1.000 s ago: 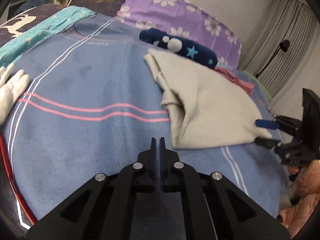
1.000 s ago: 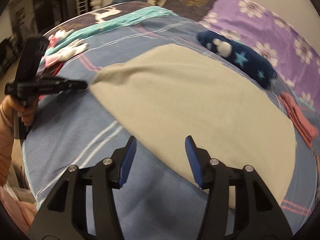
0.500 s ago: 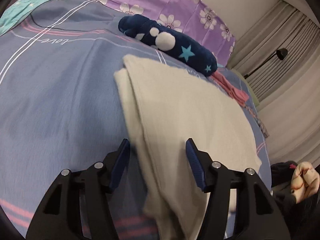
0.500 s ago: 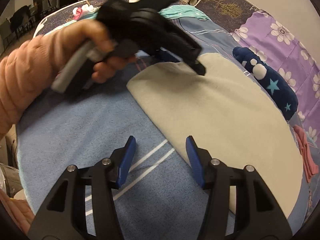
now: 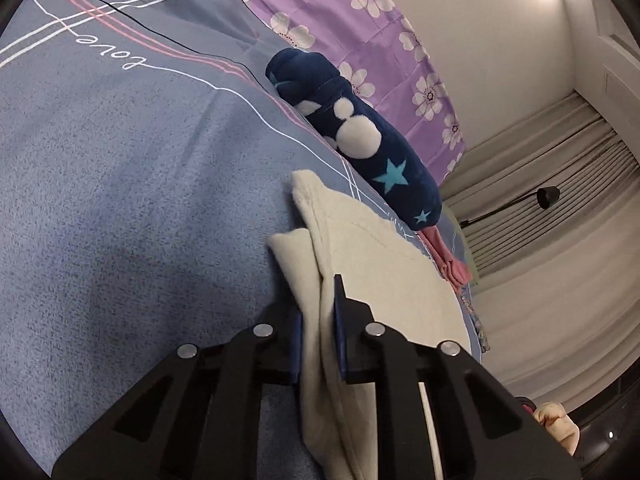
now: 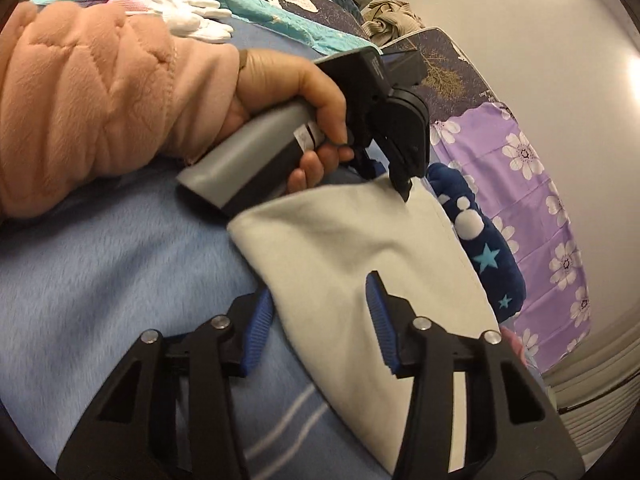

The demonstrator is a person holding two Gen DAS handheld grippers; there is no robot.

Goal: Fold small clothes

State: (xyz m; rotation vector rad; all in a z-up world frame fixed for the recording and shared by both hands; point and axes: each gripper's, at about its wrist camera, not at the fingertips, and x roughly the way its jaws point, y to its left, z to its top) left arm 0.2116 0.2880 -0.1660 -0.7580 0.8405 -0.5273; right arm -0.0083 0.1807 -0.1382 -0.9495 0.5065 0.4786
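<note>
A cream garment (image 5: 380, 272) lies folded on the blue blanket (image 5: 120, 180). In the left wrist view my left gripper (image 5: 318, 300) is closing its jaws on the garment's doubled edge, and the cloth fills the gap between the pads. The right wrist view shows that same gripper (image 6: 402, 190) in a hand with a pink sleeve (image 6: 80, 100), its tip at the far corner of the garment (image 6: 340, 248). My right gripper (image 6: 318, 288) straddles the near edge. Its jaws are closing: one pad is over the cloth, the other beside it on the blanket, neither pressing.
A navy plush roll with stars (image 5: 360, 140) lies just beyond the garment, against a purple floral pillow (image 5: 360, 20). A pink cloth (image 5: 452, 264) sits past the roll. White gloves (image 6: 196, 20) lie at the far left. A thin black cable (image 5: 140, 24) crosses the blanket.
My left gripper opened, swung right onto the garment's edge and closed on it. My right gripper moved in until the garment's near edge lay between its jaws.
</note>
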